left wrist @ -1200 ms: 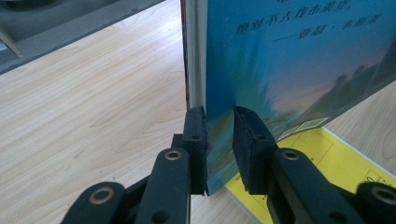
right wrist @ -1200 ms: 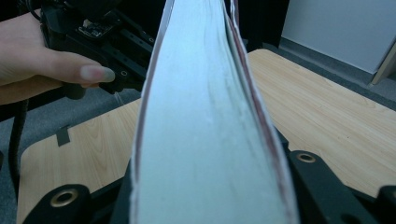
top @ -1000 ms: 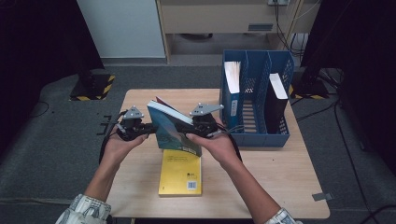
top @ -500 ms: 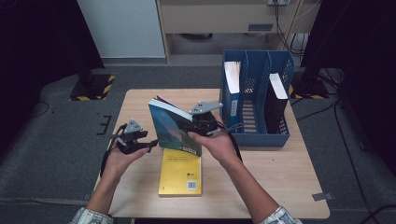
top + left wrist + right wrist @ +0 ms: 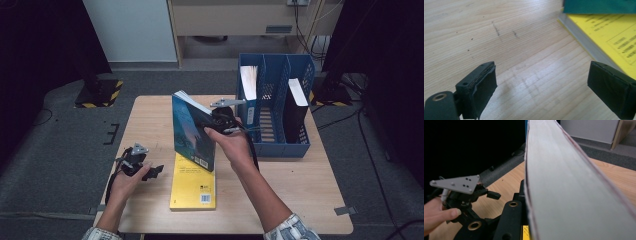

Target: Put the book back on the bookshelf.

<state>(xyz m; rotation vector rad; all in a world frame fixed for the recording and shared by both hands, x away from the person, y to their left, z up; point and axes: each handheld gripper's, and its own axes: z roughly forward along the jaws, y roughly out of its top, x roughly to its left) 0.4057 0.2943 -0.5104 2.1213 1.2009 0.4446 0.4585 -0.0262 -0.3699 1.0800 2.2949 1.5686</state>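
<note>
My right claw (image 5: 212,125) is clamped on the teal book (image 5: 192,131), which stands upright above the table (image 5: 300,185); along my jaws I see its pale page edge (image 5: 564,185). Just below it lies a yellow book (image 5: 194,182) flat on the wood. To the right stands a blue file rack (image 5: 275,100). My left claw (image 5: 154,171) has just been opening, jaws wide apart with nothing between them, low over bare table beside the yellow book.
</note>
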